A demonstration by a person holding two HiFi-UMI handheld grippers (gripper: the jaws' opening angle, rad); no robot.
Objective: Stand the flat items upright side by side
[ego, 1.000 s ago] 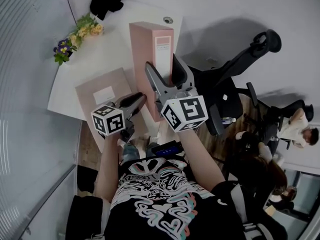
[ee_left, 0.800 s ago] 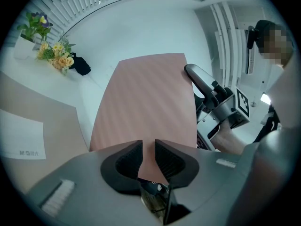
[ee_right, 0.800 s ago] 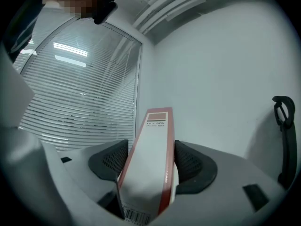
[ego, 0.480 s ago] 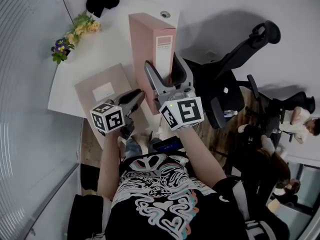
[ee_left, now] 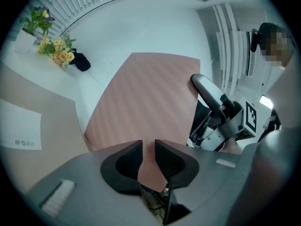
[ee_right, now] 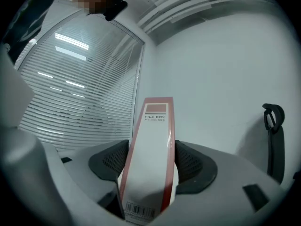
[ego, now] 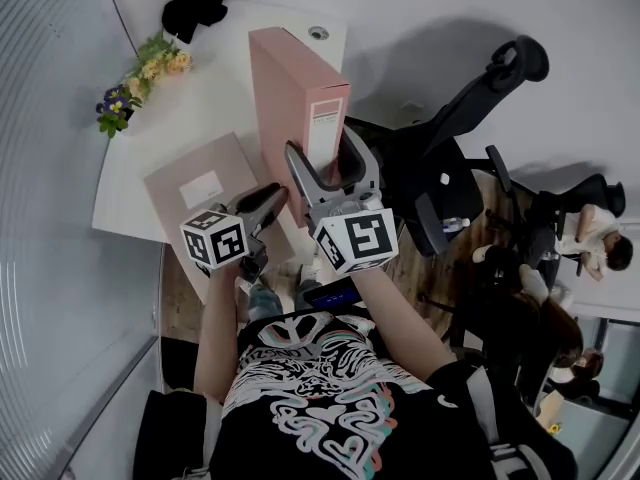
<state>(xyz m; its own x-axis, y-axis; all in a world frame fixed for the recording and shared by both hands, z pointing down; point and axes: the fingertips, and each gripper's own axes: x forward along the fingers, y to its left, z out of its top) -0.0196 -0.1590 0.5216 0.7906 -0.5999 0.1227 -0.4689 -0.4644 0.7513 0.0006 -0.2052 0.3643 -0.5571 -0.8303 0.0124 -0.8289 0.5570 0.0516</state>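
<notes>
At desk's [ego: 215, 98] far left corner: flowers [ego: 140, 78], clear of work. Next, flat file box [ego: 200, 193] lying label up near front edge, not yet stood. Left gripper [ego: 272, 200] hovers by its near right corner, jaws almost together, slim gap, nothing pinched; probably standing by. Upright file box [ego: 285, 88] stands on end mid-desk, spine toward person. Right gripper [ego: 325, 148] spread wide, pads clamping spine both sides, likely steadying box against tipping. Office chair [ego: 470, 118] off desk's right edge.
</notes>
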